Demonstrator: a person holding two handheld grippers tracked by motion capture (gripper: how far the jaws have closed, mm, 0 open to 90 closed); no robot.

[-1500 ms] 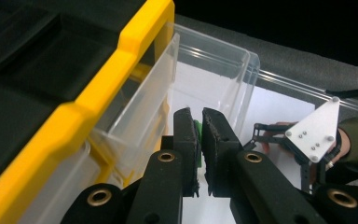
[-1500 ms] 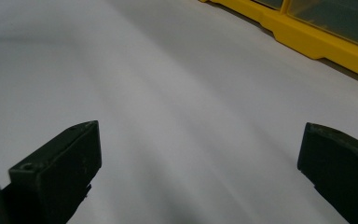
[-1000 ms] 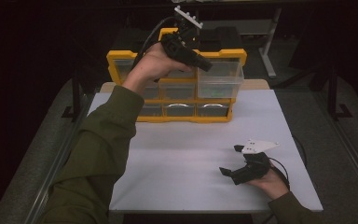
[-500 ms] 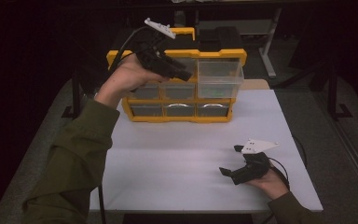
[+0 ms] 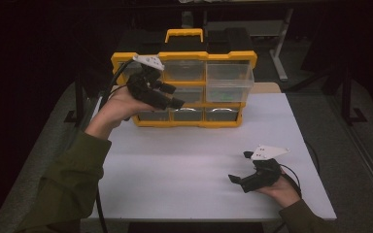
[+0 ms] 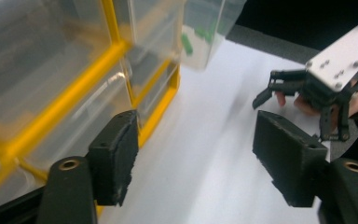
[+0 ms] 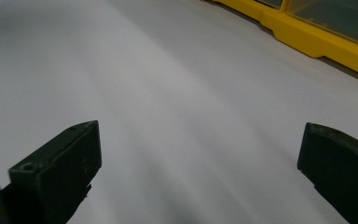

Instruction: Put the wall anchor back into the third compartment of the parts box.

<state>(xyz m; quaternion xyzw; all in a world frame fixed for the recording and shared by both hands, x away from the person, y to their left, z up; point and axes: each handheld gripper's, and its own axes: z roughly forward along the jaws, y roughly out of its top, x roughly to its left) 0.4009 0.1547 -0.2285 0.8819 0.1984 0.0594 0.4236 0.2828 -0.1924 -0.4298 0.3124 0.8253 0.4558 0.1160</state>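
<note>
A yellow organizer [image 5: 184,56] with clear drawers stands at the back of the white table [image 5: 189,160]. Its top right drawer [image 5: 228,80] is pulled out, and the left gripper view shows small green pieces [image 6: 200,35] inside it. My left gripper [image 5: 176,96] hovers in front of the organizer's left and middle drawers. Its jaws have just been opening and nothing is between them [image 6: 196,163]. My right gripper [image 5: 239,166] rests on the table near the front right, open and empty [image 7: 196,158].
A yellow carrying handle [image 5: 184,34] tops the organizer. Bare white tabletop lies between the organizer and my right gripper. The organizer's yellow base [image 7: 307,39] runs along the far edge in the right gripper view. Dark floor and stands surround the table.
My left gripper has moved left and down, from the top of the organizer by the pulled-out drawer to the left drawers' front, and its jaws have opened. The right gripper has stayed put.
</note>
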